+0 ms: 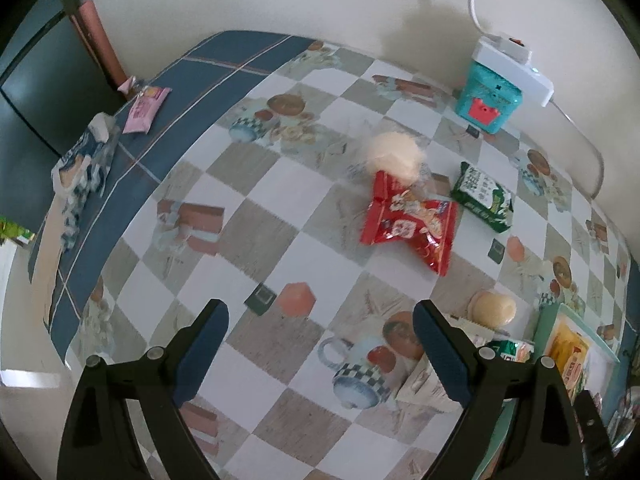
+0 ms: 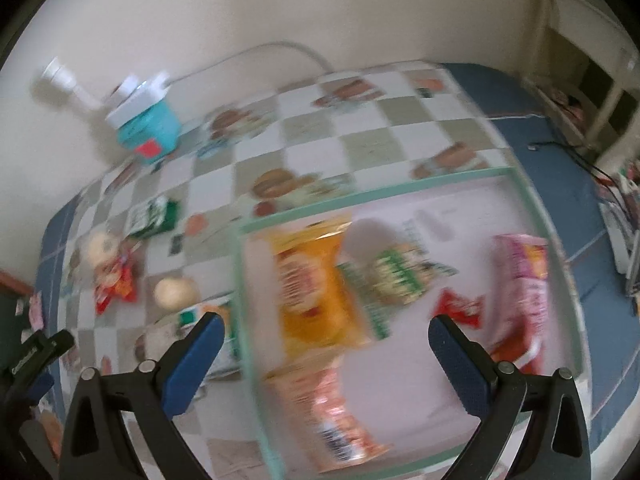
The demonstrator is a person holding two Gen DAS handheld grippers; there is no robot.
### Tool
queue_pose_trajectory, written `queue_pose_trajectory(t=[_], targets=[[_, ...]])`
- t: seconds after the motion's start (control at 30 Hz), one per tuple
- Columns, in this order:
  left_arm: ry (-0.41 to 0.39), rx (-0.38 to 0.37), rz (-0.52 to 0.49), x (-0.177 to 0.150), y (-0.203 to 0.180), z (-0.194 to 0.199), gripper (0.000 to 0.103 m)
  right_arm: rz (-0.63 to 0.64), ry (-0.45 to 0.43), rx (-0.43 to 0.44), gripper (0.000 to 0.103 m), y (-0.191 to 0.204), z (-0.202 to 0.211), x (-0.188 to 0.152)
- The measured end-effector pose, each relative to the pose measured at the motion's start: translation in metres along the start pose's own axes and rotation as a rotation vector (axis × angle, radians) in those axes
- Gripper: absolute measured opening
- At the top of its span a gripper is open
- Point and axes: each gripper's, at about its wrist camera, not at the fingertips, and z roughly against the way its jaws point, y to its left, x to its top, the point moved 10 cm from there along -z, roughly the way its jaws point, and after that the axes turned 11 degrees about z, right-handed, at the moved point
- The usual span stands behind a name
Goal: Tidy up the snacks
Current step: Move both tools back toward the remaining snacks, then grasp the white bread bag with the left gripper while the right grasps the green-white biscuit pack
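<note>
The print on the red snack packet (image 1: pixel 410 224) and green packet (image 1: pixel 483 197) is too small to read.

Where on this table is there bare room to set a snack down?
Free: the checkered stretch between the red packet and the pink packet, ahead of the open left gripper. Crowded: around the red packet, the green packet and the tray full of snacks.

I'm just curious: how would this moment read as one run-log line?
left hand-held gripper: open, empty | right hand-held gripper: open, empty, over tray | red packet: on table

Both grippers' fingers (image 1: pixel 440 356) (image 2: pixel 460 364) apart, empty
</note>
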Motion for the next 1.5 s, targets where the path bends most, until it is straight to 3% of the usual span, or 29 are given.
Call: queue_pose_trajectory(t=[0.17, 0.37, 0.77, 1.07, 1.27, 1.33, 1.47, 1.5], targets=[[0.022, 0.012, 0.024, -0.007, 0.011, -0.009, 0.094, 0.061, 0.02, 0.022, 0.103, 0.037, -0.008, -0.009], [0.11, 0.006, 0.061, -0.022, 0.012, -0.037, 0.094, 0.112, 0.056, -0.005, 0.103, 0.054, -0.024, -0.017], [0.143, -0.02, -0.101, -0.048, -0.05, -0.053, 0.094, 0.087, 0.074, -0.065, 0.103, 0.033, -0.049, -0.012], [0.188, -0.067, -0.183, -0.08, -0.098, -0.064, 0.094, 0.047, 0.061, -0.108, 0.103, 0.004, -0.048, -0.005], [0.2, -0.055, -0.236, -0.095, -0.116, -0.064, 0.094, 0.003, 0.062, -0.115, 0.103, -0.015, -0.046, -0.004], [0.199, -0.04, -0.244, -0.096, -0.121, -0.065, 0.092, -0.002, 0.062, -0.114, 0.103, -0.016, -0.045, -0.005], [0.219, -0.059, -0.225, -0.095, -0.113, -0.064, 0.057, 0.011, 0.05, -0.105, 0.103, -0.01, -0.043, -0.003], [0.219, -0.056, -0.223, -0.092, -0.107, -0.066, 0.055, 0.013, 0.047, -0.096, 0.103, -0.007, -0.042, -0.003]])
